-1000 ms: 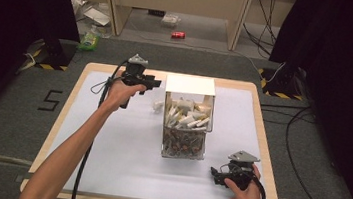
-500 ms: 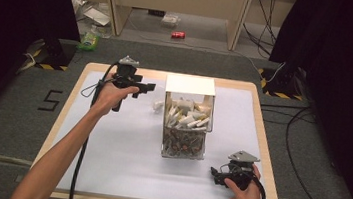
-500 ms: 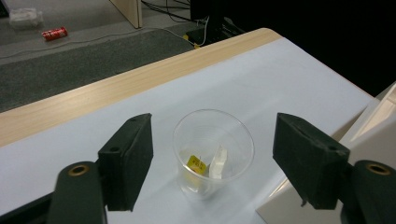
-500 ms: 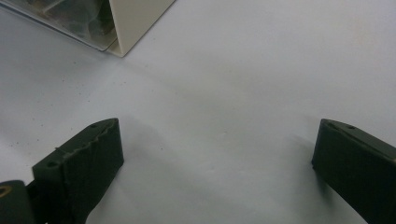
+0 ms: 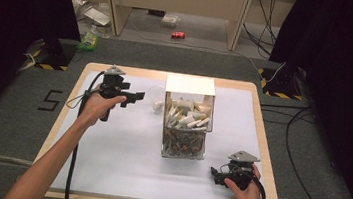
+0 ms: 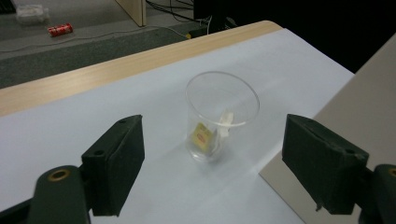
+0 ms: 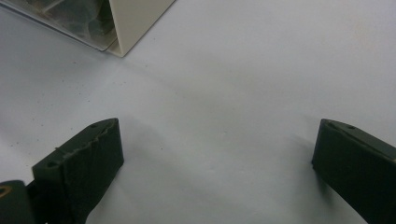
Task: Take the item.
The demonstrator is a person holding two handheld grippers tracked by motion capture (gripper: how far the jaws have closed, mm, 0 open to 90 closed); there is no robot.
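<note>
Left gripper (image 5: 137, 96) held above the left half of the table (image 5: 106, 172), toward the far edge, jaws wide apart with nothing between them, aimed at a clear plastic cup (image 6: 221, 116). Cup upright on the white sheet near the middle of the far edge, just beside the left wall of a clear box (image 5: 186, 123) of small pale sticks and darker pieces. Inside the cup: a small yellow-labelled packet (image 6: 202, 136) and a white scrap (image 6: 226, 122) leaning on the wall; exact nature not readable. Right gripper (image 5: 215, 175) resting low near the near right corner, jaws likewise spread and empty, bare sheet between them and a corner of the box at the top of its own view. Judged: cup thin-walled, very light, smooth and likely slippery, prone to tip or skid if nudged and to buckle if squeezed hard. Best hold judged across the lower wall, one jaw on each side, closing gently; rim judged too flexible.
</note>
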